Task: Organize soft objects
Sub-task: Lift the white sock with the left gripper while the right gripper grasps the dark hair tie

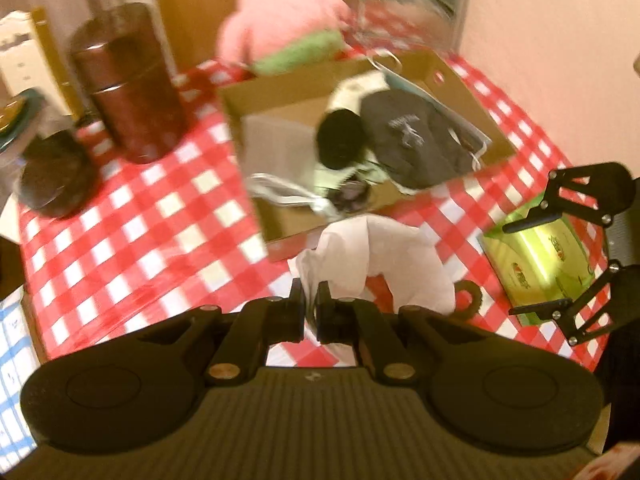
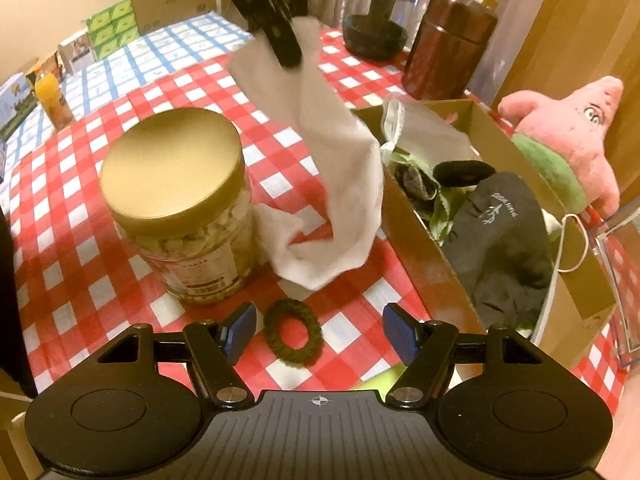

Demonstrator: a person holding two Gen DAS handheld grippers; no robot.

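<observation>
A white cloth [image 2: 320, 184] hangs pinched in my left gripper [image 1: 309, 300], its lower folds touching the checkered table beside the cardboard box [image 2: 432, 264]. A dark green hair tie [image 2: 293, 334] lies flat between my right gripper's [image 2: 319, 330] spread fingers.

1. I can read no word on the black cloth [image 2: 504, 232] in the cardboard box [image 2: 436, 276]; its pale print is blurred.
2. The jar [image 2: 180, 216] at my ten o'clock carries a label and barcode, too small to read.
3. The green box [image 1: 540, 264] shows illegible marks.
</observation>
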